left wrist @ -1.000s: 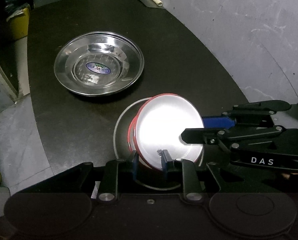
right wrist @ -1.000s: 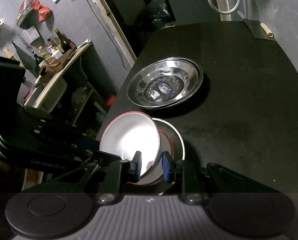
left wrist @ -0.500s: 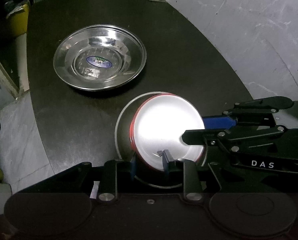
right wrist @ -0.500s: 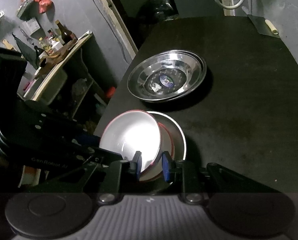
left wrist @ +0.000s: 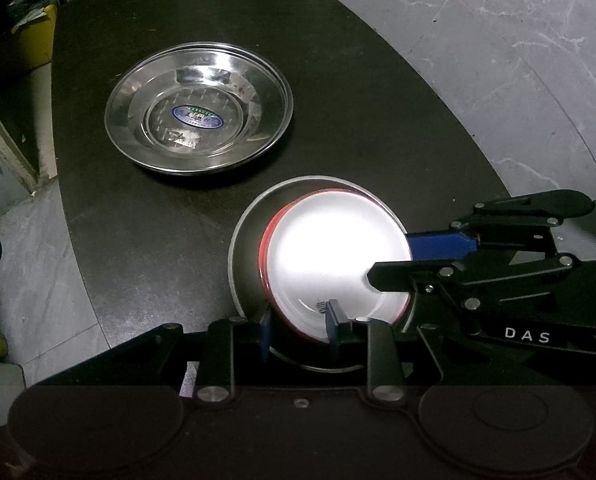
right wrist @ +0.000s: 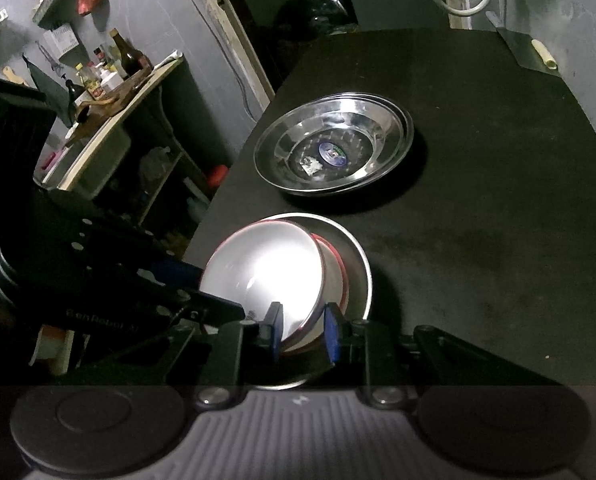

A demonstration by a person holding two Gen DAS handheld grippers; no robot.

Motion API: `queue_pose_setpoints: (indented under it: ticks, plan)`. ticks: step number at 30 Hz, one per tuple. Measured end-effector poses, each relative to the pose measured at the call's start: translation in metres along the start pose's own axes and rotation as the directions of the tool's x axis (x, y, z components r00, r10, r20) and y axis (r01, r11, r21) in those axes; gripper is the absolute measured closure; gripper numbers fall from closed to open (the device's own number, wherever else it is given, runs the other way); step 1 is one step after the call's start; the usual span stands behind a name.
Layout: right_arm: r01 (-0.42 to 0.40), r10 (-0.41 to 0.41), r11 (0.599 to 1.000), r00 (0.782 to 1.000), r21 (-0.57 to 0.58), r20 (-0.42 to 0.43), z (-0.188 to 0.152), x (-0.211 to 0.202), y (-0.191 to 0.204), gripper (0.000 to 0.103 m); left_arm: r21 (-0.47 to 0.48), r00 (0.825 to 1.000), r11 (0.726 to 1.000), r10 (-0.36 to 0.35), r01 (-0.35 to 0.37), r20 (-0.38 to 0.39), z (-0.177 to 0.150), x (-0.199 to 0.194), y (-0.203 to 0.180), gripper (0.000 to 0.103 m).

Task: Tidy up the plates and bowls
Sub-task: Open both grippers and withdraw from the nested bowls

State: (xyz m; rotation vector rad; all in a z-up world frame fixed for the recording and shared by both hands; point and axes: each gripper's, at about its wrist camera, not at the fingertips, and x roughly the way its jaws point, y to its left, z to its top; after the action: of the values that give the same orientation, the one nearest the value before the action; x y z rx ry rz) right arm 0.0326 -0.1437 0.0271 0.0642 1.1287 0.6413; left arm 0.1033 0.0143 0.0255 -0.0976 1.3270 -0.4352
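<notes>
The left gripper [left wrist: 300, 326] pinched the near rim of the red-rimmed bowl [left wrist: 338, 264], one blue pad outside the wall and one inside. The right gripper [right wrist: 302, 332] pinched the same bowl's rim from the other side; in the left wrist view it reached in from 3 o'clock. The bowl sat tilted inside another red-rimmed bowl [right wrist: 334, 260], and both lay within a larger steel bowl [left wrist: 245, 240] on the black table [left wrist: 358, 120]. It was not clear whether the held bowl touched the one beneath. In the left wrist view, at 11 o'clock from the bowls and well apart, stood the stack of steel plates [left wrist: 197, 112], a blue oval sticker [left wrist: 197, 117] at the centre of the top plate.
</notes>
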Motion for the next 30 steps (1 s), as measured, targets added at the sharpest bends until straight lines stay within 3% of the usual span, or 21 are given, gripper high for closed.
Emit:
queue_pose_setpoints:
  ticks: [14,20,22,30]
  plan:
    - [0.021,-0.021,1.000,1.000,-0.019,-0.005,0.003,0.000,-0.001,0.071,-0.005,1.000,1.000,0.008,-0.008,0.007,0.000,-0.002,0.001,0.073]
    - [0.026,-0.026,0.999,1.000,-0.033,0.002,0.003,-0.005,0.000,0.067,-0.028,0.999,1.000,0.003,-0.003,0.032,0.000,-0.009,0.005,0.067]
    - [0.031,-0.031,0.999,0.999,-0.033,0.016,0.002,-0.010,0.000,0.062,-0.044,0.998,0.999,-0.005,0.007,0.056,-0.001,-0.016,0.009,0.061]
    - [0.087,-0.085,0.996,0.991,-0.012,0.107,0.002,-0.032,-0.003,0.022,-0.104,0.987,0.994,-0.002,0.019,0.163,-0.003,-0.037,0.027,0.013]
